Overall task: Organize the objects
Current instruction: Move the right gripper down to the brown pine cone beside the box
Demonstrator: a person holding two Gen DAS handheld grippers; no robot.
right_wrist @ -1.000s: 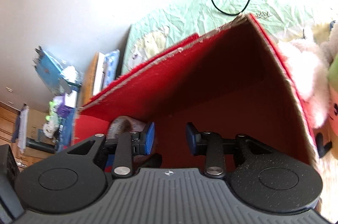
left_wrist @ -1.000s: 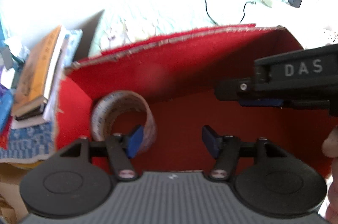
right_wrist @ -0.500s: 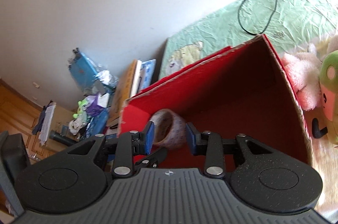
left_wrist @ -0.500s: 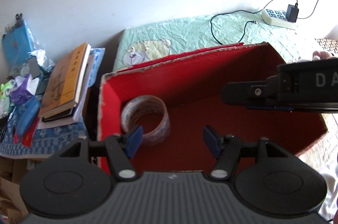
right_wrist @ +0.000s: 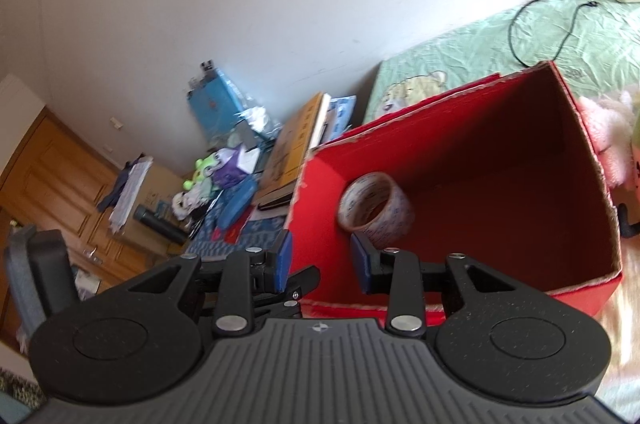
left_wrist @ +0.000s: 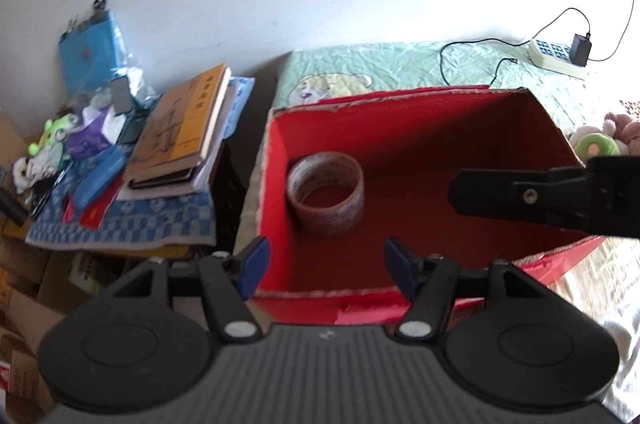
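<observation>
A red box [left_wrist: 420, 152] is being viewed from above by both cameras, its top standing open on a bed covered with a green sheet [left_wrist: 400, 68]. Just ahead of the left claw [left_wrist: 324, 266], inside the box near its left wall, a roll of tape [left_wrist: 326, 198] is lying on its flat side, hole upward. The left claw is being held spread, nothing between its blue pads [left_wrist: 254, 260] — they are hanging over the near rim of the box, apart from the roll.

The right claw [right_wrist: 322, 264] is likewise being held parted, though more narrowly, with nothing pinched between its pads [right_wrist: 284, 258]. In its view the roll of tape [right_wrist: 374, 210] is seen just beyond the fingertips, tilted against the box's left corner, not touched. The right claw's black finger [left_wrist: 520, 198] is also being caught in the left view, reaching in from the right over the box.

To the left of both claws, beside the bed, a stack of books [left_wrist: 184, 128] is resting on a blue checked cloth [left_wrist: 120, 228] among small clutter. Far ahead and to the right, a white power strip [left_wrist: 554, 54] with a black cable [left_wrist: 472, 60] is lying on the sheet — and plush toys [left_wrist: 600, 140] are sitting beyond the box's right wall.
</observation>
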